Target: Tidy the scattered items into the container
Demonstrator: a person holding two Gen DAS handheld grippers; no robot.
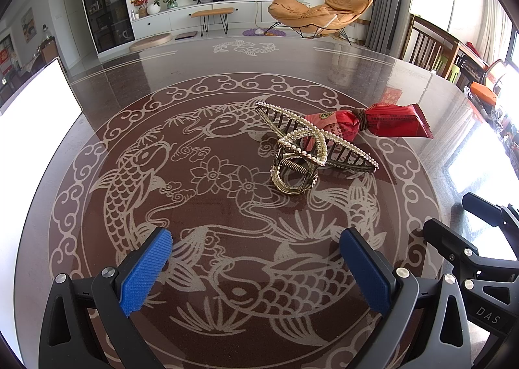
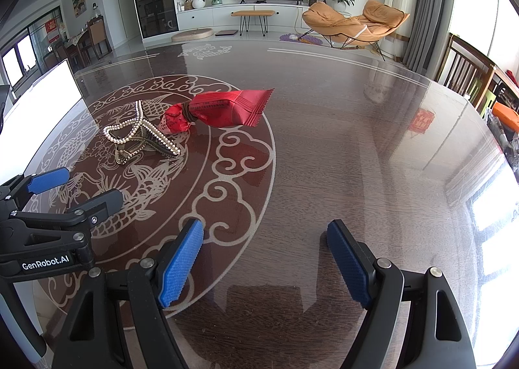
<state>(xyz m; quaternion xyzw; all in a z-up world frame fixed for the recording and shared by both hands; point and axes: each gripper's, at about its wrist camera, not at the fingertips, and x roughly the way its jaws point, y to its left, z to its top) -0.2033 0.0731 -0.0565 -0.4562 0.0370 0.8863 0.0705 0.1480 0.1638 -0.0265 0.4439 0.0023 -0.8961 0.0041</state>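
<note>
both claws, left claw [image 1: 256,267] and right claw [image 2: 264,263], stand wide open and hold nothing. pearl hair clip [image 1: 311,148] lies on the worktop [image 2: 340,142], touching the red snack packet [image 1: 373,122] behind it. white container [image 1: 35,100] sits well left of the clip. judged: nothing tidied yet; both items remain.

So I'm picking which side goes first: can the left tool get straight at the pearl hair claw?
Probably yes. The left tool is open and points toward the hair claw, with only bare table between them. The red packet lies behind the claw, not in the way.
</note>
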